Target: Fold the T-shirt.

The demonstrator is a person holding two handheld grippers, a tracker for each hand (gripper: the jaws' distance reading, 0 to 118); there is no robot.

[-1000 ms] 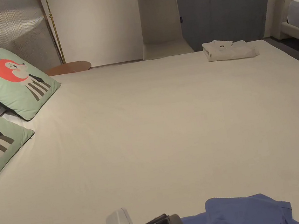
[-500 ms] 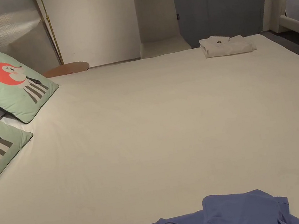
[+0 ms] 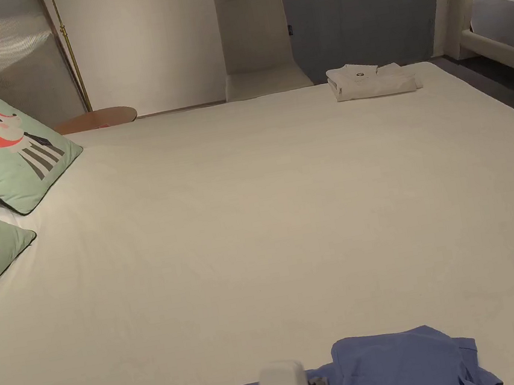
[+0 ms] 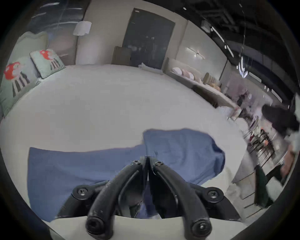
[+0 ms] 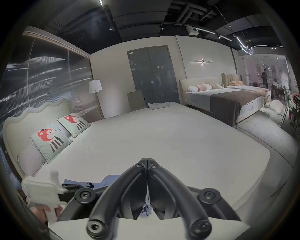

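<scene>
A blue T-shirt lies on a cream bed. Two mint-green cushions carry a red-orange animal figure above dark and pale stripes. A folded off-white garment sits at the bed's far edge, before a beige chair and slate-grey doors. The left tool has black jaws and a white body; the right tool is black too. A brown throw covers a neighbouring bed.

Blue T-shirt: one
Folded white garment: one
Fox cushions: two
Beds: three, counting the two farther off in the right gripper view
Chair: one
Floor lamp: one
Tongs: two
</scene>
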